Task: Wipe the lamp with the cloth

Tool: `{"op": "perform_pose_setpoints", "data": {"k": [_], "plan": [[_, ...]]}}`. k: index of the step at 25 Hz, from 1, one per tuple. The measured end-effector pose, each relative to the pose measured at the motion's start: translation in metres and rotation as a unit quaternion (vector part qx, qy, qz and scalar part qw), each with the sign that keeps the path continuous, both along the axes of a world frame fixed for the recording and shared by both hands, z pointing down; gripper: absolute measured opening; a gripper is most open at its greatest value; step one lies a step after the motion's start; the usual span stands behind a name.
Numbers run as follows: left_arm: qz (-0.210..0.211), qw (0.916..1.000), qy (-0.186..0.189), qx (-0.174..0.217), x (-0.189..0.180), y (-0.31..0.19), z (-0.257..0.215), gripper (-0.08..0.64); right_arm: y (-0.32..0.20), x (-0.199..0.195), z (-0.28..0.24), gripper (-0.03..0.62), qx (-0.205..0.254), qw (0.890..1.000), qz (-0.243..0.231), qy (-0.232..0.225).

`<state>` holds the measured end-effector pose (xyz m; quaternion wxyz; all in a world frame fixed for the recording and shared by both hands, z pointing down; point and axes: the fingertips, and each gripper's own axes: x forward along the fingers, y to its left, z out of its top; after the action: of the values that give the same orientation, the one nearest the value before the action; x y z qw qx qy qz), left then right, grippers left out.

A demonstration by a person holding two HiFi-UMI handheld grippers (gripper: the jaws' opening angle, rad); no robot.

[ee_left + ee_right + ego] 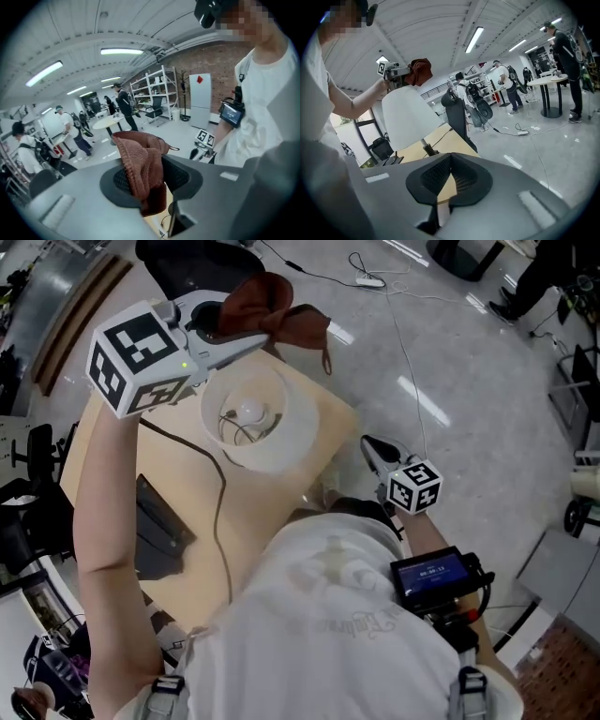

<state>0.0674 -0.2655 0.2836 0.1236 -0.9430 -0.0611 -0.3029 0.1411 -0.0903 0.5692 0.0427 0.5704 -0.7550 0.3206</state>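
Left gripper [261,337]: jaws pinching the cloth [281,307]. In the left gripper view the rust-brown knit fills the gap between the pads. It bunches out past the tips and a fold hangs down below them.

Lamp [253,418]: directly beneath the left gripper. The head view looks down into the open top of the white shade, with the bulb [250,412] lit inside. From the right gripper view the cloth sits just above the top edge of the shade and appears not to touch it. The left gripper is angled downward toward the shade.

Right gripper [368,444]: pads pressed together at the tips, nothing between them. It is held low, off the table [187,493] edge and well apart from the left gripper. The lamp is ahead of it and to its left, on a slim stem with the shade above.

Cord [221,512]: runs across the table from the lamp, back toward the person, on the near side of the left gripper.

Dark flat device [159,531]: lies on the table below the left forearm, beside the cord.
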Motion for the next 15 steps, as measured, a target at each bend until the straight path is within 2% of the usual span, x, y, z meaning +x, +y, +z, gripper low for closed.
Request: {"op": "perform_pose_setpoints", "data": {"k": [3, 6, 9, 12, 15], "plan": [[-0.061, 0.9977, 0.019, 0.024, -0.018, 0.033, -0.02, 0.127, 0.024, -0.013, -0.01, 0.012, 0.013, 1.0, 0.0, 0.007], [-0.096, 0.9944, 0.038, 0.021, -0.016, 0.06, -0.026, 0.127, 0.034, -0.017, -0.015, 0.012, 0.024, 1.0, 0.001, 0.009], [-0.128, 0.9901, 0.045, 0.035, -0.011, 0.075, -0.025, 0.127, 0.026, -0.021, -0.022, 0.012, 0.039, 0.999, -0.009, 0.017], [-0.173, 0.9819, 0.054, 0.055, -0.018, 0.086, -0.027, 0.127, 0.004, -0.036, -0.04, 0.012, 0.062, 0.997, -0.034, 0.023], [-0.224, 0.971, 0.054, 0.064, -0.023, 0.09, -0.012, 0.127, 0.002, -0.04, -0.053, 0.012, 0.066, 0.996, -0.055, 0.026]]}}
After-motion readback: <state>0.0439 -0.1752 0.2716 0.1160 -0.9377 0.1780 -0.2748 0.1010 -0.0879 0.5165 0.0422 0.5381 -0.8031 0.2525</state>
